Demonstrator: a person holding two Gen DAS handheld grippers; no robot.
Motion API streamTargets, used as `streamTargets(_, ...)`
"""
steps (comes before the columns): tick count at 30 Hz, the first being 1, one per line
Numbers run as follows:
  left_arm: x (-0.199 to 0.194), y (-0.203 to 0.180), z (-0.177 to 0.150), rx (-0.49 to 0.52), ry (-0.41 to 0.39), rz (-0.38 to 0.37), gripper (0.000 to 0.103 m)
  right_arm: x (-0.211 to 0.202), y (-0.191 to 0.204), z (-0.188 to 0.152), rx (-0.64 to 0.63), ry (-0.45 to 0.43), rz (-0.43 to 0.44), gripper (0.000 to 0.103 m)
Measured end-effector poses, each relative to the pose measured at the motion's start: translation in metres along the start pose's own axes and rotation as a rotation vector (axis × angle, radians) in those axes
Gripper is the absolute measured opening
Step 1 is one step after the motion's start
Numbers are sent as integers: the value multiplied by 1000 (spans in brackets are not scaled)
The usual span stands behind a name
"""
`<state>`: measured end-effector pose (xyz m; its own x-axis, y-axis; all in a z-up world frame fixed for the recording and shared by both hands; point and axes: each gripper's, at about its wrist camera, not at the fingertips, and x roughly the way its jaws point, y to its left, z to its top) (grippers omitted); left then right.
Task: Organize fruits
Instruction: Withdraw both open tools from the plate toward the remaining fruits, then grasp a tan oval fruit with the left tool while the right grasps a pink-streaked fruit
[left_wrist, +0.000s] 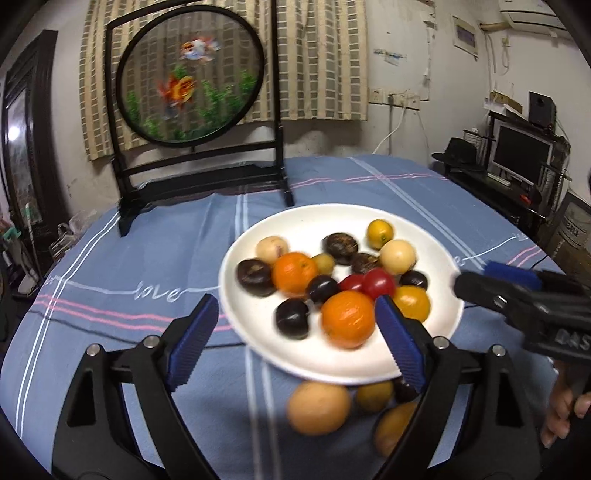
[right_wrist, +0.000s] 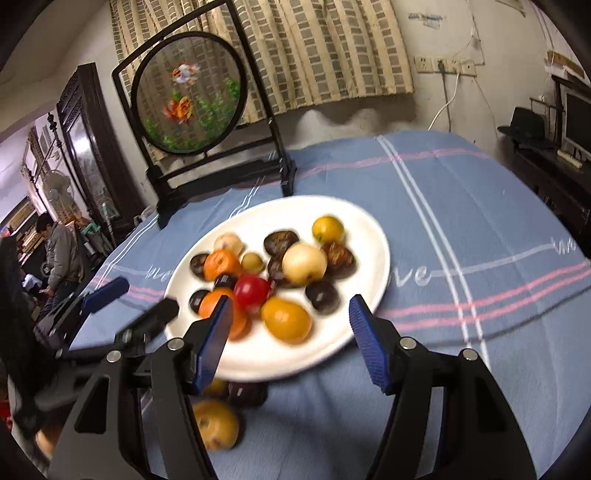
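A white plate (left_wrist: 332, 221) (right_wrist: 354, 229) on the blue tablecloth holds several fruits: two oranges (left_wrist: 347, 319), red tomatoes (left_wrist: 376, 282), dark plums (left_wrist: 255, 277), yellow and pale round fruits. More fruit lies on the cloth at the plate's near edge: a tan one (left_wrist: 317, 408) (right_wrist: 216, 424), a yellow one (left_wrist: 373, 395) and a dark one (right_wrist: 245, 393). My left gripper (left_wrist: 295, 332) (right_wrist: 136, 301) hovers open over the plate's near rim. My right gripper (right_wrist: 291, 339) (left_wrist: 487, 282) stands open at the plate's right side. Neither holds anything.
A round fish screen in a black stand (left_wrist: 192, 77) (right_wrist: 188, 92) sits at the table's back left. A dark desk with a monitor (left_wrist: 521, 151) stands beyond the right edge. A person (right_wrist: 59, 251) stands far left. A hand (left_wrist: 565, 410) grips the right tool.
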<state>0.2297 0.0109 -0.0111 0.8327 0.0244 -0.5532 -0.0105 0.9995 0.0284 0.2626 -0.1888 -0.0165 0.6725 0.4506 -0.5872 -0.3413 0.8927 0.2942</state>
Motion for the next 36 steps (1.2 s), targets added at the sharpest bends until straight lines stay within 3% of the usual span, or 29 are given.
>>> streamTargets(8, -10, 49, -25, -118, 89, -23, 89, 0, 33, -42, -114, 136, 55, 66)
streamTargets(16, -4, 26, -44, 30, 144, -20, 89, 7, 52, -59, -204, 196, 74, 66)
streamTargets(36, 22, 7, -47, 81, 235, -97, 90, 28, 64, -72, -256, 272, 67, 66)
